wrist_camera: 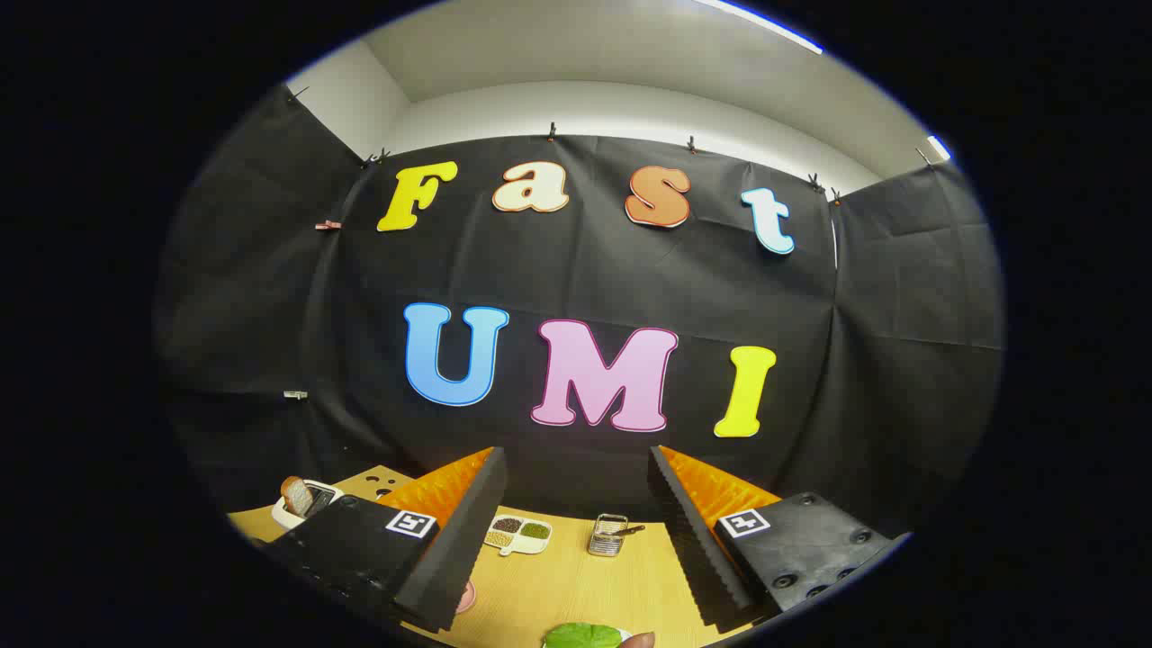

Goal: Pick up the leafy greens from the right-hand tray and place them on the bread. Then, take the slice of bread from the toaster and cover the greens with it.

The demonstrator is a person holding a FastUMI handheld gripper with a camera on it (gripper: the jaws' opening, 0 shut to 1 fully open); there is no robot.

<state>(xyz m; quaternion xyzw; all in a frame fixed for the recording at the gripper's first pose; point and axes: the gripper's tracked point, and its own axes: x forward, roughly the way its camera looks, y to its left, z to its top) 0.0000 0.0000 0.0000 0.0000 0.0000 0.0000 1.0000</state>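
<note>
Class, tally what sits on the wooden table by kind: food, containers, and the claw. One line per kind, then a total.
Food: 2, bread in the toaster, greens just ahead of the open claw
Containers: 3, toaster, divided dish, metal basket
Claw: 1, holding nothing
Total: 6

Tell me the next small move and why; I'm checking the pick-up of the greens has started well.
Probably tip the claw down and ease it toward the leafy greens. Its fingers stand wide apart with nothing between them, aimed high over the wooden table, while the greens lie low, below the fingers. The bread stands in the toaster off to the left, a later step.
</note>
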